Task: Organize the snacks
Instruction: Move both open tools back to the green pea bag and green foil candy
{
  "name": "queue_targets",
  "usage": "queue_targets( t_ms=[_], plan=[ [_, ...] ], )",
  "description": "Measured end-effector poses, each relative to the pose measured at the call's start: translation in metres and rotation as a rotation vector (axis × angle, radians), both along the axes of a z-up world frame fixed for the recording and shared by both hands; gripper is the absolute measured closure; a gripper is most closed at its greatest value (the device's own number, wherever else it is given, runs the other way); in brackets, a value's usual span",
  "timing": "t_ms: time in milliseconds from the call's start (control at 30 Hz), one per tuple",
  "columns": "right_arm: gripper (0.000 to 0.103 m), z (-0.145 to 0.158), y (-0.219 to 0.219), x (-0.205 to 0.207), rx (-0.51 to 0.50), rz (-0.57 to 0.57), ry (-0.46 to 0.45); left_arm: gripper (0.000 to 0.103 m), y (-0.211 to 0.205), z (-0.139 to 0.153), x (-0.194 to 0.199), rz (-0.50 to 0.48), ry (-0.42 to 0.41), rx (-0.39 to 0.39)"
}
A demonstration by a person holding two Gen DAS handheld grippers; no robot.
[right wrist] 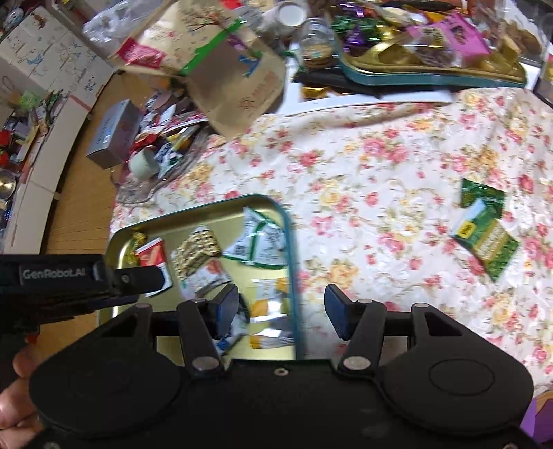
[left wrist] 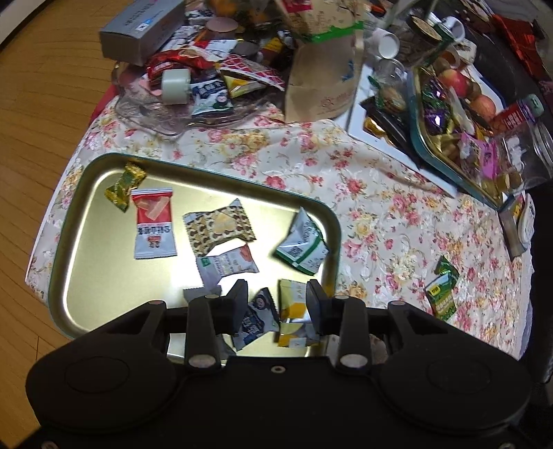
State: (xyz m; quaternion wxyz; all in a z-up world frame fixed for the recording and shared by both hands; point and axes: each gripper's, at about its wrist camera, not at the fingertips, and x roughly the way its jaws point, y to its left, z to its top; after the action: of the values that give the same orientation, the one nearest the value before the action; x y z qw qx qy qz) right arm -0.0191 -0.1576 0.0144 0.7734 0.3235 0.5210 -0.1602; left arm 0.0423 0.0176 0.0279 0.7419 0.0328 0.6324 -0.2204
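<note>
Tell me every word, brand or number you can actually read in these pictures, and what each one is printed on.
"GenRobot.AI": on the side of the left gripper, seen from the right wrist camera.
Red and white snack packet in the metal tray: large characters, upside down, not readable.
Green snack packet on the floral tablecloth: yellow label, too blurred.
Grey box: print too small.
Brown paper bag: print too faint.

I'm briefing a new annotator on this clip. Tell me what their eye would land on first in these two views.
First, the gold tray near the table's edge, with wrapped snacks scattered in it, under the open left gripper. Then the lone green snack packet lying apart on the floral tablecloth, right of the open right gripper. Behind, a cluttered heap around a brown paper bag.
</note>
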Motion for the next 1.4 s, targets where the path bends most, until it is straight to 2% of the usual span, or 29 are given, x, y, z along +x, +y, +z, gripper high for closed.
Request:
queue_targets(
  t_ms=[367,967,1233,1400],
  plan=[
    [0.045,-0.006,-0.057,-0.045,0.022,-0.138,0.042,0.058,-0.039,0.001,-0.025,-0.107,-0.011,0.013],
    [0.045,-0.013,-0.106,-0.091,0.040,-0.271,0.039,0.058,-0.115,-0.004,-0.065,-0.262,-0.016,0.036],
    [0.045,-0.016,-0.123,-0.104,0.052,-0.313,0.024,0.058,-0.145,-0.019,-0.078,-0.308,0.005,0.056],
    [0.045,-0.020,-0.136,-0.109,0.040,-0.347,0.027,0.058,-0.159,-0.025,-0.075,-0.303,0.023,0.048]
  ],
)
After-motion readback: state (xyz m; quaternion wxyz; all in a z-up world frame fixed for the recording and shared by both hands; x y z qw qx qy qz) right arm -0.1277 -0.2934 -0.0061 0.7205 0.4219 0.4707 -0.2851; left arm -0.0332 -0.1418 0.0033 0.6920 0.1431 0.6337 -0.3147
